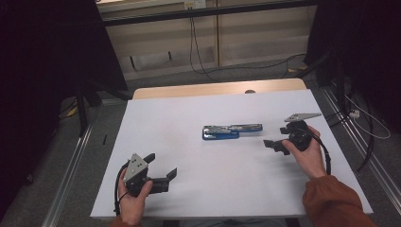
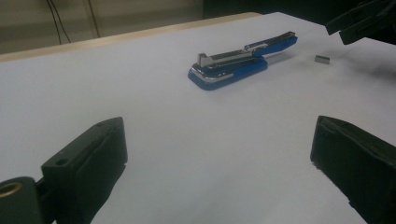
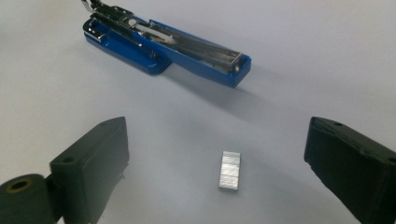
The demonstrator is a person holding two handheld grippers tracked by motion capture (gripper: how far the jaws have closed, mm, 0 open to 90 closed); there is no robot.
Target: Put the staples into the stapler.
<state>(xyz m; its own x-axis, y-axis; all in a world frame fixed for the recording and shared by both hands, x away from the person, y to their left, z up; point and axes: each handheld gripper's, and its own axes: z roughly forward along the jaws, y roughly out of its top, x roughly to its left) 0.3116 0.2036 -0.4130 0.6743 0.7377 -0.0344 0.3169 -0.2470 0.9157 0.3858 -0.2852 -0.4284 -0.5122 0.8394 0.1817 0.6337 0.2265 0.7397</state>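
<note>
A blue stapler [image 1: 231,131] lies swung open flat on the white table [image 1: 189,109], its metal staple channel facing up [image 3: 168,44]. A small silver strip of staples [image 3: 229,170] rests on the table just in front of the stapler's open end [image 2: 322,59]. My right gripper [image 1: 276,137] is open to the stapler's right, and the strip lies between its jaws [image 3: 217,158], untouched. Near the front left of the table my left gripper [image 1: 161,165] is open and empty, pointing toward the stapler [image 2: 233,67] from well back.
The table's far edge is a wooden strip [image 1: 217,89]. Beyond it, cables [image 1: 198,61] trail over the floor. Dark curtains stand at both sides, and metal rails [image 1: 71,165] run along the floor by the table.
</note>
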